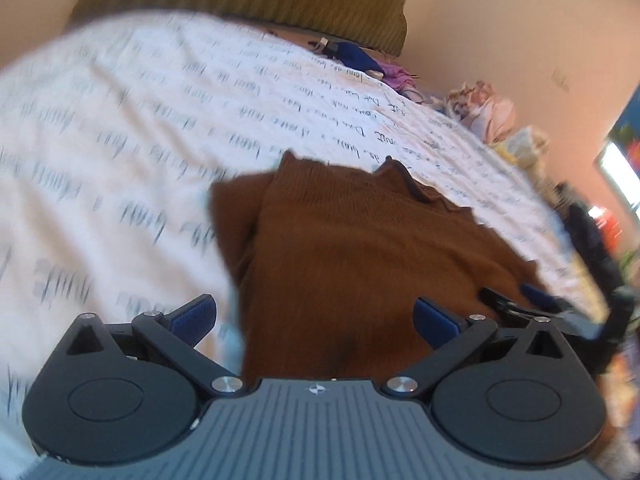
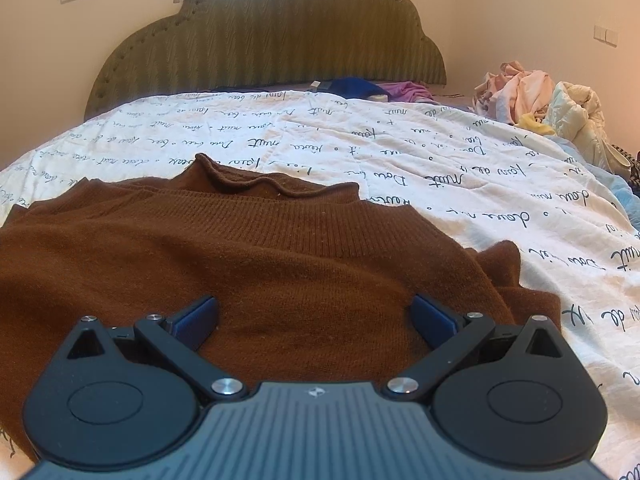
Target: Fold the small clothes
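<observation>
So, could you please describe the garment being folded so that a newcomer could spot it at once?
Start at the bed with the green headboard and its white quilt printed with handwriting. The brown knitted sweater lies on the quilt's near part. Unlike the pale clothes pile by the wall, it is dark, ribbed and spread flat.

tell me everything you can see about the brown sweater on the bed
The brown knitted sweater looks soft and slightly fuzzy, with a ribbed band across its upper part and a rolled collar at the far end. It lies partly folded on the white quilt printed with dark handwriting, one layer doubled over another, edges bunched at the right. The open left gripper and the open right gripper hover at its near edge; neither pinches it.
</observation>
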`<state>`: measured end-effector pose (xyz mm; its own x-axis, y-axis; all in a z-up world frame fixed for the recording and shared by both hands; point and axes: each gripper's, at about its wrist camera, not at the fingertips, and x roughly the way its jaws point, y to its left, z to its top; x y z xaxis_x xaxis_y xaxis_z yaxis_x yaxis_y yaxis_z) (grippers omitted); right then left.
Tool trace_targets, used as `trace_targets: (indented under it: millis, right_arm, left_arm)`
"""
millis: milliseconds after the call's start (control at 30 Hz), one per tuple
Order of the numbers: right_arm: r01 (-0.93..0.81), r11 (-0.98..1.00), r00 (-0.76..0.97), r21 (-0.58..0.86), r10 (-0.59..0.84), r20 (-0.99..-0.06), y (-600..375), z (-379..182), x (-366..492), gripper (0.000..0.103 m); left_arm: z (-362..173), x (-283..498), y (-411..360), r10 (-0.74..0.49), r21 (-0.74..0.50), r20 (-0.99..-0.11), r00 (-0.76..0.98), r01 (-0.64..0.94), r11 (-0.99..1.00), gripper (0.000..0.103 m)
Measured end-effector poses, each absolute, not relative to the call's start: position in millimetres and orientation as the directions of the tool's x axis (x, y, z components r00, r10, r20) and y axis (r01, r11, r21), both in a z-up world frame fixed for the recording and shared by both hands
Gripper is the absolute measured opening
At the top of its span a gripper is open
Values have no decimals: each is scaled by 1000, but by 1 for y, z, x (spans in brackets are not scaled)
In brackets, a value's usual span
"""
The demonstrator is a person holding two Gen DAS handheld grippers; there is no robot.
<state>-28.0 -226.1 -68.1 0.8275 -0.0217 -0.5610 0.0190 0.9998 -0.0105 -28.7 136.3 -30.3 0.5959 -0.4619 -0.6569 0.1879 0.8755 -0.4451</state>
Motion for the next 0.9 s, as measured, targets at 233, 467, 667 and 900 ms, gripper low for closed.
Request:
trace_targets:
  millis: [233,467,667,900]
  right_arm:
    - [10,997,884,70,24,-467,-214,-43,-43,103]
    - [-87,994,908,69,108,-405,-166,-6,-35,103]
    - [-182,962,851,203,257,-458,-130,22,-2,103]
    - [-181,939,773,294,321,-548,-110,39,26,103]
  left_arm:
    - [-54,-55,202,-670,-763,-514,535,70,642,103]
    - [-70,-31,186,-736,-829,-523,429,-56,556,103]
    - [-72,-29,175,-706,-821,-533,467,-84,564,86]
    - [-93,-32,171,-739,-852,-506,445,-122,509,10]
